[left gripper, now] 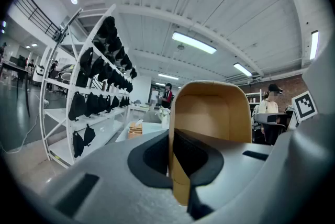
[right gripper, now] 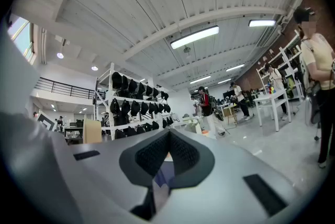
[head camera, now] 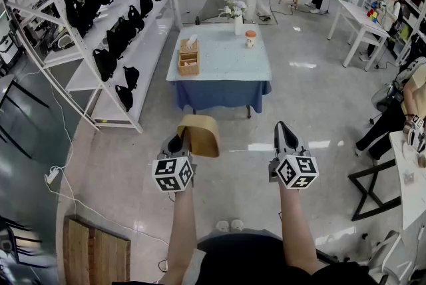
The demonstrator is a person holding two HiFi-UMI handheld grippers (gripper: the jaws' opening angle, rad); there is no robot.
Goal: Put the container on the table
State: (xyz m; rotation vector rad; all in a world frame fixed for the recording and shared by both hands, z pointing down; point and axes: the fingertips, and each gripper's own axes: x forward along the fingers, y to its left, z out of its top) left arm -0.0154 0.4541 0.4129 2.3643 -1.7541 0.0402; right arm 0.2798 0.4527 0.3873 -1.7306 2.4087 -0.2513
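A tan paper container (head camera: pixel 198 135) hangs in the air above the floor, with my left gripper (head camera: pixel 181 140) shut on its wall. In the left gripper view the container (left gripper: pixel 212 113) stands upright between the jaws of that gripper (left gripper: pixel 180 165), its open hollow facing the camera. My right gripper (head camera: pixel 286 134) is level with it to the right, shut and holding nothing (right gripper: pixel 166 157). The table (head camera: pixel 226 67), under a pale blue cloth with a dark blue skirt, stands a few steps ahead of both grippers.
A wooden tissue box (head camera: pixel 189 57), a cup (head camera: pixel 250 38) and a vase of flowers (head camera: pixel 237 17) are on the table. White shelves of black bags (head camera: pixel 106 30) line the left. A seated person (head camera: pixel 399 110) and white tables (head camera: pixel 363 20) are at the right.
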